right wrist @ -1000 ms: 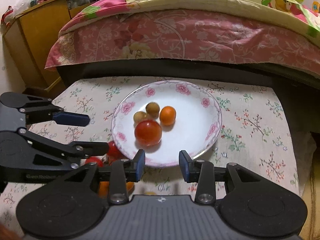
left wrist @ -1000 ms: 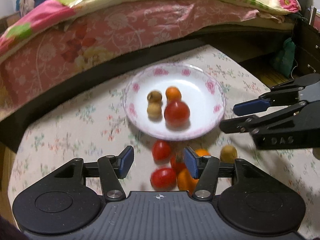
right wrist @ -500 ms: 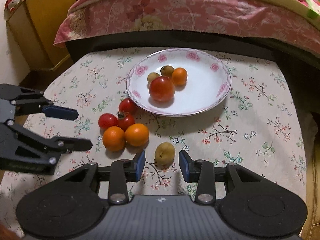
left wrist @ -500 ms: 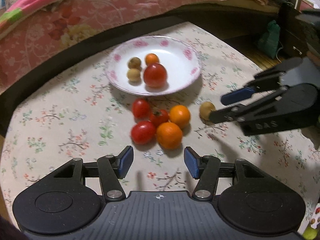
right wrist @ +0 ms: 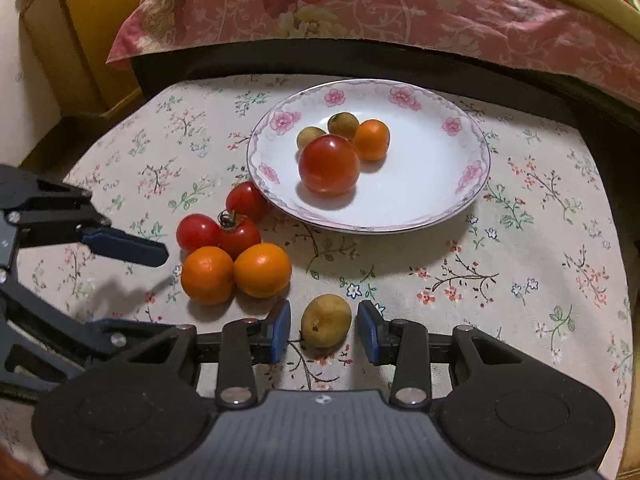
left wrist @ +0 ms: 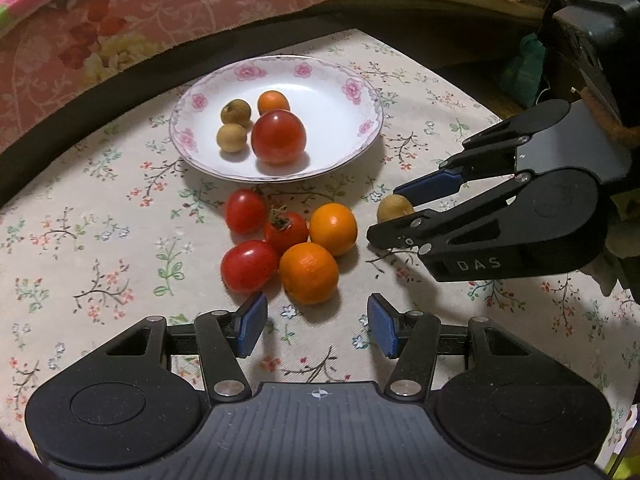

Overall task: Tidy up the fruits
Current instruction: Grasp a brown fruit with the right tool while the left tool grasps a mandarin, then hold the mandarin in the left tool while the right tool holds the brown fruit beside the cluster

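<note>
Two grippers hang over the worktop (right wrist: pixel 520 264): the right gripper (right wrist: pixel 323 330) open astride a brown longan (right wrist: pixel 326 321), pads clear, the left gripper (left wrist: pixel 316 328) open and empty, five fruits at 12 o'clock below the plate (left wrist: pixel 352 136).

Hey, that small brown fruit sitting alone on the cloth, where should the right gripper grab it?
Grip the brown fruit across its widest middle. It is small and roundish, so a pinch off centre could squirt it out. The right gripper already has open jaws on either side of it; come down from above, away from the oranges.
</note>
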### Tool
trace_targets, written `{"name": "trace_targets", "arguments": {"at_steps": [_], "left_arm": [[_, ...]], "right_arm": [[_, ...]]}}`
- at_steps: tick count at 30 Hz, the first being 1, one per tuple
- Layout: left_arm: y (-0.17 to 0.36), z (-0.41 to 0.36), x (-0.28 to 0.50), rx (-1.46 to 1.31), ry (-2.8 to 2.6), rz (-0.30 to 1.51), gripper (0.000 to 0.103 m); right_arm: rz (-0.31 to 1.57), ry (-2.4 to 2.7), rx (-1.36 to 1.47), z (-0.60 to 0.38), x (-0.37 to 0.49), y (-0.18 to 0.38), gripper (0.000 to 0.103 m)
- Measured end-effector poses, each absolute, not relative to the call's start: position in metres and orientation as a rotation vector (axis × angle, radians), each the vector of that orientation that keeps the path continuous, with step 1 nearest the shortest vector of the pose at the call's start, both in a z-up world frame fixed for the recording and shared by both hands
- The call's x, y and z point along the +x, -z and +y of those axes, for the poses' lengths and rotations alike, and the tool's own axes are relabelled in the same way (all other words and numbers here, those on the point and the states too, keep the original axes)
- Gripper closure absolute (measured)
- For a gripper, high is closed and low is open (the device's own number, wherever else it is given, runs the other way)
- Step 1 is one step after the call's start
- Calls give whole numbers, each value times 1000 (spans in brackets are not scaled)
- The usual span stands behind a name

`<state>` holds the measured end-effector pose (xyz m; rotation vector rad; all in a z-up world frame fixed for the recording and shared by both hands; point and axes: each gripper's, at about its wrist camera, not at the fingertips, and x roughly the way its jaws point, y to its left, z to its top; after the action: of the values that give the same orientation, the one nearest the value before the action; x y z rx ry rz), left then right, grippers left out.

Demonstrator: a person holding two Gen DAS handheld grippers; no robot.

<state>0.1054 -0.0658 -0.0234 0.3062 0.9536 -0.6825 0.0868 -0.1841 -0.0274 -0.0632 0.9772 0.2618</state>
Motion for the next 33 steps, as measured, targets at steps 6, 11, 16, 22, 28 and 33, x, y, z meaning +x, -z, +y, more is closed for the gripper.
{"name": "trace_targets", "arguments": {"at_steps": [6,11,16,22,28,33], "left_arm": [[25,-73,108,294,692,936,42],[31,-74,114,296,658,940,47],[33,-76,118,304,636,945,58],[32,-78,119,303,637,936,62],[30,-76,112,323,642,937,62],[26,-69,107,322,638,948,62]], "right_arm": [[984,-251,-84,-184,87,27,74],[997,-250,-66,-190,84,25,74],[1004,-248,-47,-194,83,25,74],[1009,-241,-33,-194,82,25,74],[1016,-249,-42,-189,80,24,74],[1011,-259,-44,-188,79,21,74]]}}
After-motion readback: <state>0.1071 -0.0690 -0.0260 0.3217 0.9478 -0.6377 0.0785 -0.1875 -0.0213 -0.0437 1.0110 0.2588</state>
